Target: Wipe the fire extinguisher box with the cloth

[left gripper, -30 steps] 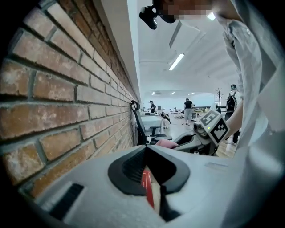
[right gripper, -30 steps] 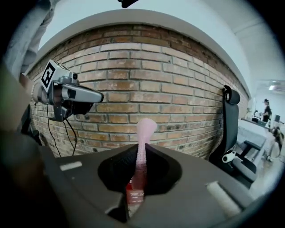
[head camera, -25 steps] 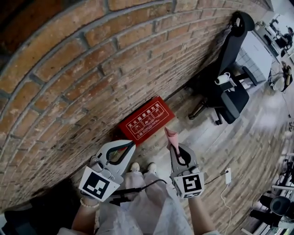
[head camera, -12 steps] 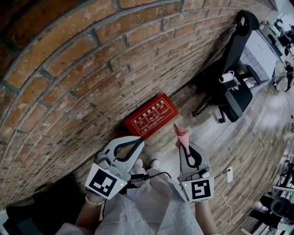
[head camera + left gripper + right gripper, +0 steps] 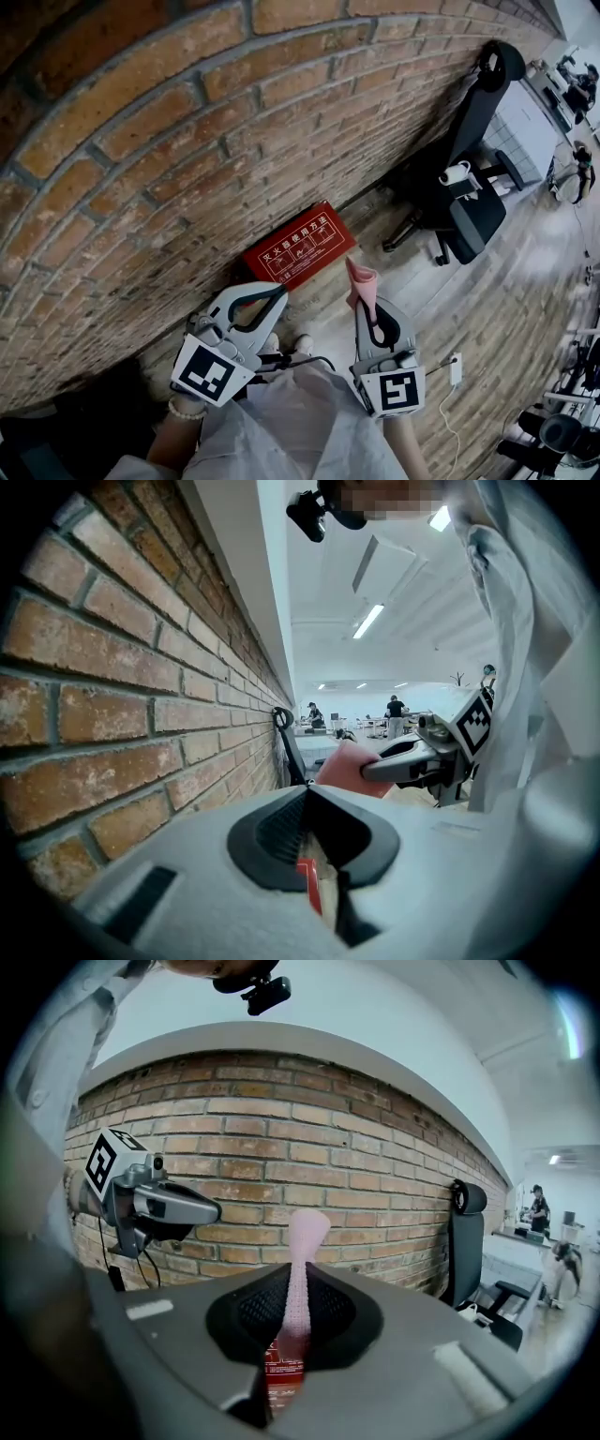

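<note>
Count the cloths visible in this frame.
1. The pink cloth is pinched in the right gripper, sticking out beyond its tips, near the red fire extinguisher box. The left gripper is shut and empty. Others could lie outside the views.

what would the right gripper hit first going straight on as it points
The right gripper, cloth leading, would probably meet the brick wall just above the fire extinguisher box; depth is unclear.
</note>
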`<state>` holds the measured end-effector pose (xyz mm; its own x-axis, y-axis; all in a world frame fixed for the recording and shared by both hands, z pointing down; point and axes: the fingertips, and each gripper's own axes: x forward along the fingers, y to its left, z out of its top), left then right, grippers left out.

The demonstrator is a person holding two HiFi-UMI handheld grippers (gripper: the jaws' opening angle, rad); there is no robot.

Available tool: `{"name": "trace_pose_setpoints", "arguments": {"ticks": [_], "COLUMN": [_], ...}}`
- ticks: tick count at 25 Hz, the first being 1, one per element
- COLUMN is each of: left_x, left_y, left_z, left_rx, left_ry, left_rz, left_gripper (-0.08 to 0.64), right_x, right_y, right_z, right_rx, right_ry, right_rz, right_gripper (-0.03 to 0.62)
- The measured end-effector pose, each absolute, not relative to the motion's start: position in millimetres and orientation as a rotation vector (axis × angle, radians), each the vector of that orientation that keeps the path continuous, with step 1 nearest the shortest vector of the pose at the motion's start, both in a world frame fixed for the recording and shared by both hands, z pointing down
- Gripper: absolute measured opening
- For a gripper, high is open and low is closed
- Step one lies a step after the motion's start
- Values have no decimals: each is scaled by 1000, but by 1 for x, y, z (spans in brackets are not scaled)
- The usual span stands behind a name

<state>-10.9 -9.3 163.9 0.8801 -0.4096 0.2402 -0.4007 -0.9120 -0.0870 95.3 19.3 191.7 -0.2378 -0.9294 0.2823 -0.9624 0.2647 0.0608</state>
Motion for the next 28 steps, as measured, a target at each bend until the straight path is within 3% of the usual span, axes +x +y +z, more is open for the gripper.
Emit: {"name": "trace_pose_setpoints", "arguments": {"ticks": [28], "left_x": [-2], "left_y": [-3], "left_z": [160], "left_rx": [-2978], "left_ry": [660], "left_rz": [-386], "left_gripper": [-3], "right_x": [97], "right_y": [20], "right_z": [185], "right_rx": [1738], "right_ry": [-2285], "right_rz": [158], "right_gripper": [26]}}
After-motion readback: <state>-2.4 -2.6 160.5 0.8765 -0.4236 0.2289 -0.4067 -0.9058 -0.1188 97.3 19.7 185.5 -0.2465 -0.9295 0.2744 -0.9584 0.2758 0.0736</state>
